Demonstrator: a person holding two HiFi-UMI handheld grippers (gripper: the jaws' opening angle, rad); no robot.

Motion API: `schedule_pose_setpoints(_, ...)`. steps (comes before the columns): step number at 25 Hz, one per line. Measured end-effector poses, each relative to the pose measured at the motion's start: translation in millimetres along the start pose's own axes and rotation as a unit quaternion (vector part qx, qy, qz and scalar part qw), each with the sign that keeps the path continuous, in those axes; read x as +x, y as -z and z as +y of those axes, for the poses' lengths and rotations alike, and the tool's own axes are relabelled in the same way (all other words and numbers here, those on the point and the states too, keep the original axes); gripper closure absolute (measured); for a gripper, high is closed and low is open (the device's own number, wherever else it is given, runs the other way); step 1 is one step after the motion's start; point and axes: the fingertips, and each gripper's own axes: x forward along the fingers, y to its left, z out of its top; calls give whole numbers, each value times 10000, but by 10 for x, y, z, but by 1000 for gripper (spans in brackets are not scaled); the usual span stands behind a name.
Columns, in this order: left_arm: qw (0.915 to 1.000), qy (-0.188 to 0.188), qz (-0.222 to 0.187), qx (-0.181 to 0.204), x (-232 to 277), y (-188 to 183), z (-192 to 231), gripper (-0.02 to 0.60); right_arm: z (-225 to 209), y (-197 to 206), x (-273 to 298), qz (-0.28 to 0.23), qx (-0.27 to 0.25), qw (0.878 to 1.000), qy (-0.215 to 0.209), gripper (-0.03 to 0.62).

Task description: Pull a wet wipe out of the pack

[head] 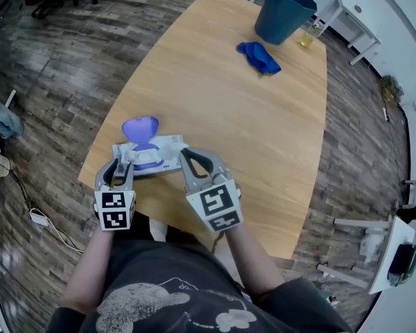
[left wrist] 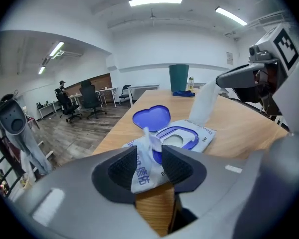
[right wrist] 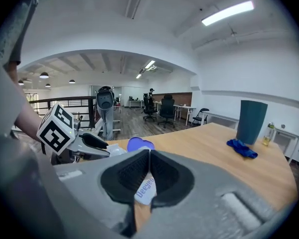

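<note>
The wet wipe pack (head: 149,155) lies flat near the front left edge of the wooden table (head: 263,130), with its blue lid (head: 140,127) flipped open. My left gripper (head: 118,172) is at the pack's near end. Its jaws stand apart in the left gripper view, with the pack's crumpled end (left wrist: 147,171) loose between the pads. My right gripper (head: 187,159) is shut. In the left gripper view a white wet wipe (left wrist: 204,103) hangs from the right gripper's tips (left wrist: 224,78) down towards the pack's opening (left wrist: 177,138). The right gripper view shows those jaws (right wrist: 149,153) closed tight, with the pack's print (right wrist: 145,189) below them.
A dark teal bin (head: 284,11) stands at the table's far end, beside a small yellow bottle (head: 306,38). A crumpled blue cloth (head: 259,56) lies in front of the bin. Office chairs (left wrist: 82,101) stand on the wooden floor to the left.
</note>
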Motion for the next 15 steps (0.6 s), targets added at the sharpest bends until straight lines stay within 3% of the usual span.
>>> schedule_pose_setpoints(5, 9989, -58, -376, -261, -271, -107, -77, 382, -164, 20, -159, -100, 59, 9998, 156, 591)
schedule_pose_setpoints(10, 9972, 69, -704, -223, -502, -237, -244, 385, -214, 0, -339, -272, 267, 9985, 400, 590)
schedule_pose_setpoints(15, 9944, 393, -902, -398, -820, -252, -349, 437, -50, 21, -509, -274, 365, 9973, 574, 591)
